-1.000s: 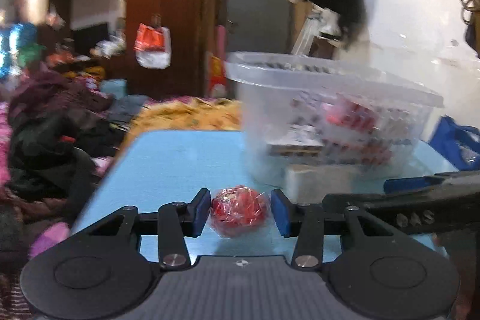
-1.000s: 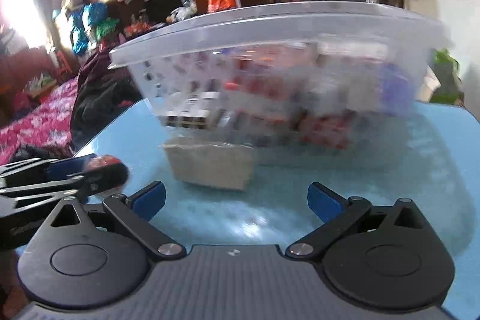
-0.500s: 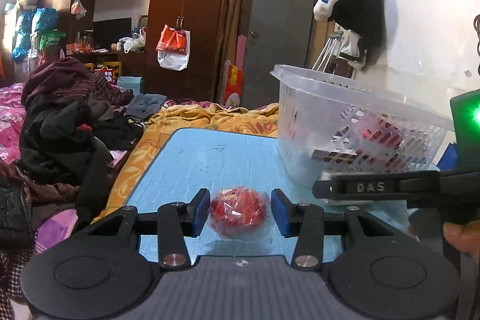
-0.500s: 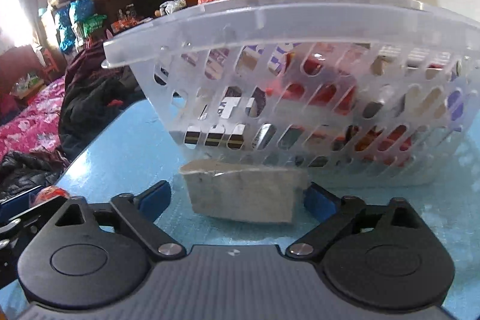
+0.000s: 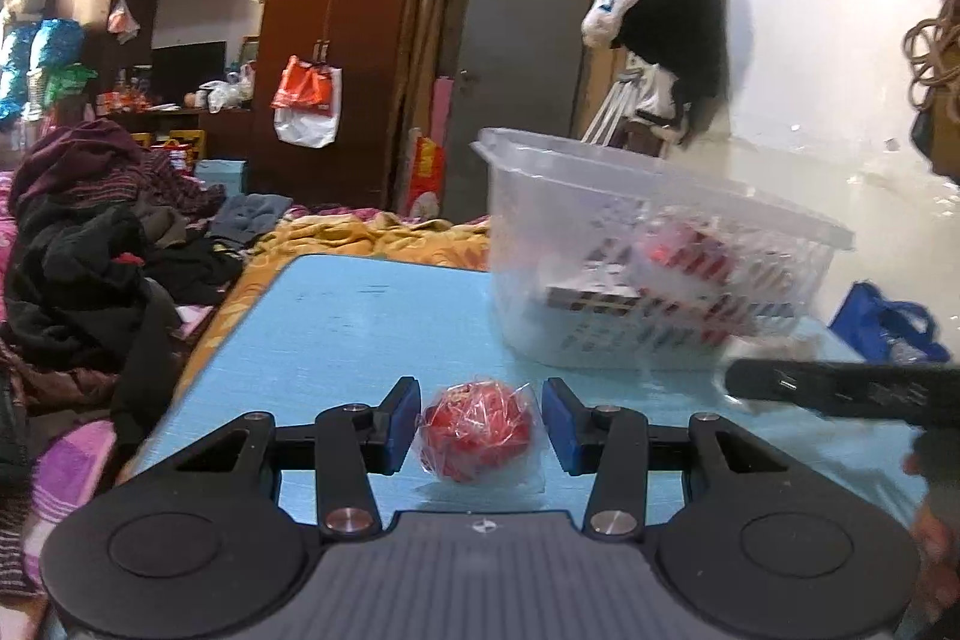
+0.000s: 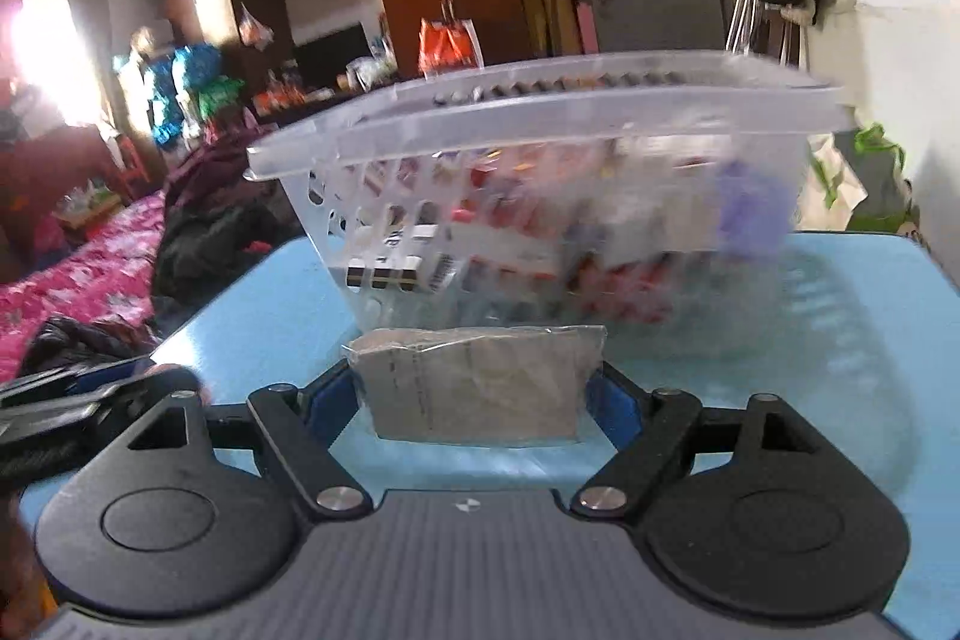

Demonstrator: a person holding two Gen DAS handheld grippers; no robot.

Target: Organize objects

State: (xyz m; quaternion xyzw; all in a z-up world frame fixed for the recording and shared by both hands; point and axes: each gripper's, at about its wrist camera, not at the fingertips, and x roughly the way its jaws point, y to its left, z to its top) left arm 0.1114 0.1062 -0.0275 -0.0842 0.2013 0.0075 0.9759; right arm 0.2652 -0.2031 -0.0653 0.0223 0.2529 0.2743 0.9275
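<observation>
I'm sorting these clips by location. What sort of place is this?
Most likely a lived-in bedroom at home: a big wooden wardrobe along the back wall, clothes heaped on a bed beside the blue table, and a jacket hanging on the wall.

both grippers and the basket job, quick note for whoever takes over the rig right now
Left gripper: shut on the red wrapped ball, just above the blue table.
Right gripper: jaws closing around the grey packet, which lies on the table against the basket; pads at its edges, grip not certain.
Done: the basket already holds several packets.
Left: put the ball and the packet into the basket.
</observation>
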